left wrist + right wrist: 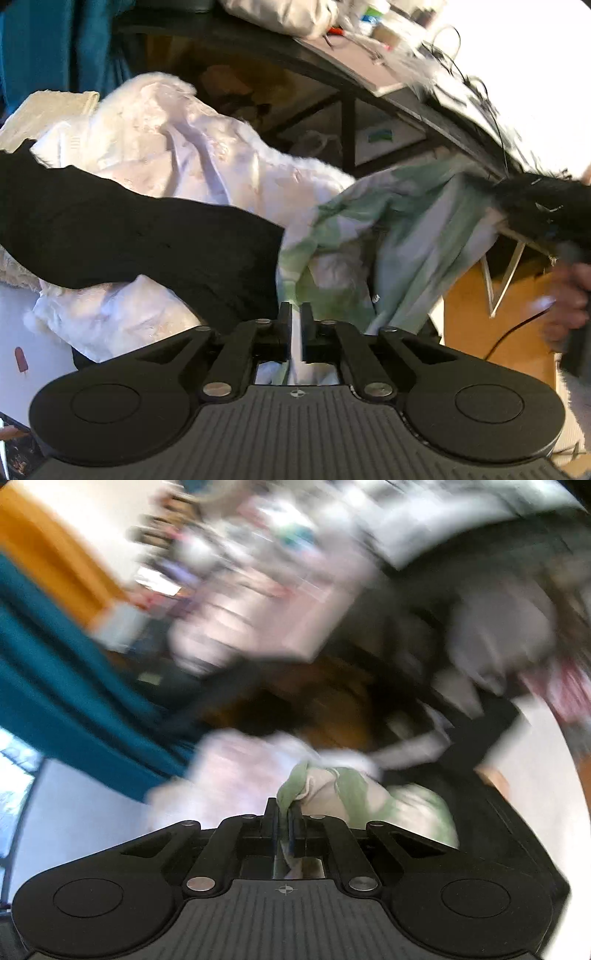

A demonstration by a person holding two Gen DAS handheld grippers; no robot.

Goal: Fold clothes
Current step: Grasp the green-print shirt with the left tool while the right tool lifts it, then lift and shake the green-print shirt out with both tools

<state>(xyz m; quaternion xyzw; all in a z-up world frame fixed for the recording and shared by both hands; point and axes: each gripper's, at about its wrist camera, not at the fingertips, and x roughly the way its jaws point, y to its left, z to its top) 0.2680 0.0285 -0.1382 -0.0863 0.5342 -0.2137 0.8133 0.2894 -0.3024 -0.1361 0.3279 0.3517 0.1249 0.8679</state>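
A green and white tie-dye garment [391,236] hangs stretched between my two grippers. My left gripper [295,314] is shut on one edge of it at the bottom middle of the left wrist view. My right gripper [282,808] is shut on another bunched edge of the same garment [332,790]; the right wrist view is heavily blurred. The right gripper also shows as a dark blurred shape [546,214] at the right of the left wrist view, with the cloth trailing from it.
A black garment [129,236] lies across a pile of white clothes [177,147] to the left. A dark desk [369,70] with clutter and cables stands behind. An orange-brown board [491,325] is at lower right. A teal curtain [55,672] hangs at left.
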